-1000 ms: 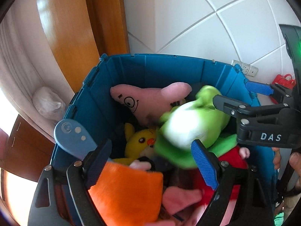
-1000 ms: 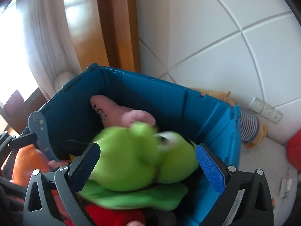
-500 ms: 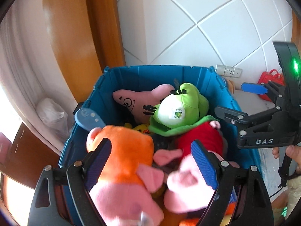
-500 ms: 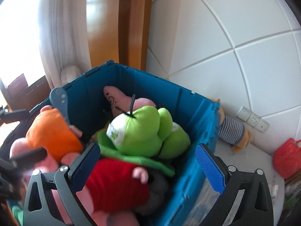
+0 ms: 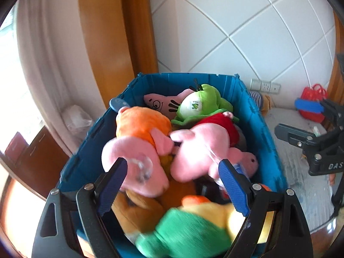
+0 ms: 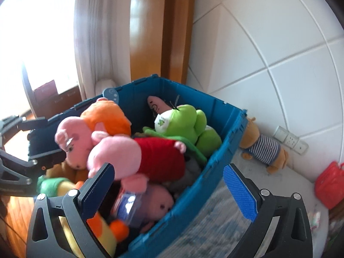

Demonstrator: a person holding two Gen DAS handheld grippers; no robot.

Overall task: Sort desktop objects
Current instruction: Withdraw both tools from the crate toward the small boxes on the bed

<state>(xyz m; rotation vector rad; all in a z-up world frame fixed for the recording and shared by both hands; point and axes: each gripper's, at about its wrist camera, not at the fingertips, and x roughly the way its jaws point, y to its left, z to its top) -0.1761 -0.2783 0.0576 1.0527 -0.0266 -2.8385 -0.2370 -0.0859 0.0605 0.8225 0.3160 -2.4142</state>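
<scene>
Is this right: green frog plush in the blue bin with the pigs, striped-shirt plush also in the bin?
Not quite. The striped-shirt plush lies outside the blue bin, by the wall, as the right wrist view shows. The green frog plush is in the bin with the pigs.

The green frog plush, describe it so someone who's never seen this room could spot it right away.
Find the blue crate by the tiled wall. The green frog plush lies on top of the pile at the far end, beside a pink starfish toy. It is the only bright lime toy there, with a white face patch.
</scene>
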